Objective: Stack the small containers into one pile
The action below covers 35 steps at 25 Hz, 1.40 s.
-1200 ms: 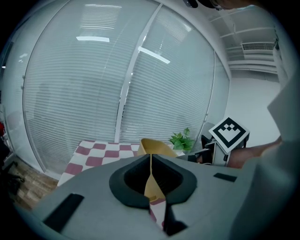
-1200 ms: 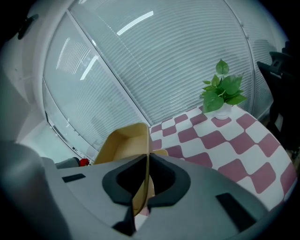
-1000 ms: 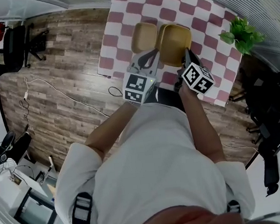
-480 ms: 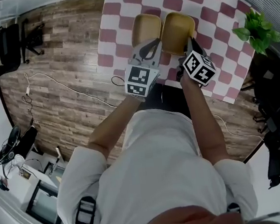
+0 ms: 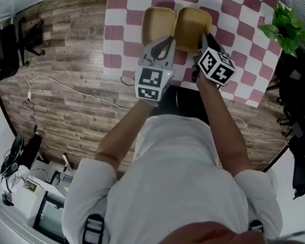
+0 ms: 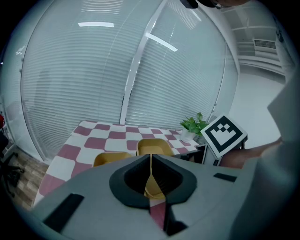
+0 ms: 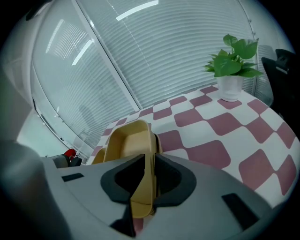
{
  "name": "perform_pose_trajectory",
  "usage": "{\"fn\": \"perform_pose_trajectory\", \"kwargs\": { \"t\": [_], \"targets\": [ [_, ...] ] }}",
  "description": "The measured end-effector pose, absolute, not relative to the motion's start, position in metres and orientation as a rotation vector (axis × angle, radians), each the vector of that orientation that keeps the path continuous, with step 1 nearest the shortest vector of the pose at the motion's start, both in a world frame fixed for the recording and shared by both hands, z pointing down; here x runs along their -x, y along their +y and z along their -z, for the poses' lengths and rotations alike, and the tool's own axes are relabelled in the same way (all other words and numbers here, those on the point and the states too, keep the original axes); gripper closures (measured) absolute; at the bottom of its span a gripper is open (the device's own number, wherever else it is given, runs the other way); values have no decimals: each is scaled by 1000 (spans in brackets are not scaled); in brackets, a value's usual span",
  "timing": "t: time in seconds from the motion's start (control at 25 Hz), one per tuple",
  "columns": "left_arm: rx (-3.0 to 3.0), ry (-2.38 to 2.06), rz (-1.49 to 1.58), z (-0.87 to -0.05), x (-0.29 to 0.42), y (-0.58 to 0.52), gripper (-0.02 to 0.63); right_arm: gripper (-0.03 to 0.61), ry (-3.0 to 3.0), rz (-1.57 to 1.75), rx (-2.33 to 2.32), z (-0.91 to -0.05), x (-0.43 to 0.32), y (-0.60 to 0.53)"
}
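1. Yellow, shallow and thin-walled, the two small containers sit side by side on the bench, on its pink-and-white chequered cloth. The left container and the right container meet along their neighbouring rims. I cannot tell whether either one is clear of the cloth.
2. The right hand-held gripper has its jaws closed on the near wall of the right container. In the right gripper view that wall stands upright between the pads.
3. The left hand-held gripper has its jaws drawn together to a hairline, with a sliver of yellow wall between and below the tips. This reads as a pinch on the near rim of the left container, at the corner closest to its neighbour.
4. Nothing is nested yet, so the pile is not begun.
5. These containers look light and fairly stiff, though a thin rim will probably flex under a hard squeeze. The smooth surface may let a container swing about a single pinch point.
6. The best hold is likely mid-way along a short wall, with the pads reaching past the lip onto the flat of the wall.
7. The light lower container could skid on the cloth as the other is pressed in, so steadying it looks wise.
8. A potted plant stands well apart at the bench's far corner.
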<state>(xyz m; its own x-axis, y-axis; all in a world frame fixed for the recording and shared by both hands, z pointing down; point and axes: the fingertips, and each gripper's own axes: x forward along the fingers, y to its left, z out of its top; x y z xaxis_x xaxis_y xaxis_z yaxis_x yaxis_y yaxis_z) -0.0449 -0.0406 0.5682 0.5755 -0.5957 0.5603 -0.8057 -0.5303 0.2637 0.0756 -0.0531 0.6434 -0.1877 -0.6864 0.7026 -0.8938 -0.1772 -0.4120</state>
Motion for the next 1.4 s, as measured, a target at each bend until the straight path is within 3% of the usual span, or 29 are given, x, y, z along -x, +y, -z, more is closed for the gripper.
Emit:
{"fn": "perform_pose_trajectory", "kwargs": {
  "t": [0.16, 0.4, 1.0, 1.4],
  "targets": [
    [-2313, -1120, -556, -567, 45, -41, 578, 463, -1870, -1238, -1846, -632, -81, -54],
    [-2323, -1100, -646, -583, 34, -43, 578, 525, -1898, -1100, -1837, -625, -90, -53],
    [-2327, -1020, -1101, -649, 26, -37, 578, 532, -1926, -1090, -1743, -649, -87, -50],
    [-2407, -1037, -828, -560, 11, -26, 578, 540, -2094, -800, -1749, -554, -101, -43]
  ]
}}
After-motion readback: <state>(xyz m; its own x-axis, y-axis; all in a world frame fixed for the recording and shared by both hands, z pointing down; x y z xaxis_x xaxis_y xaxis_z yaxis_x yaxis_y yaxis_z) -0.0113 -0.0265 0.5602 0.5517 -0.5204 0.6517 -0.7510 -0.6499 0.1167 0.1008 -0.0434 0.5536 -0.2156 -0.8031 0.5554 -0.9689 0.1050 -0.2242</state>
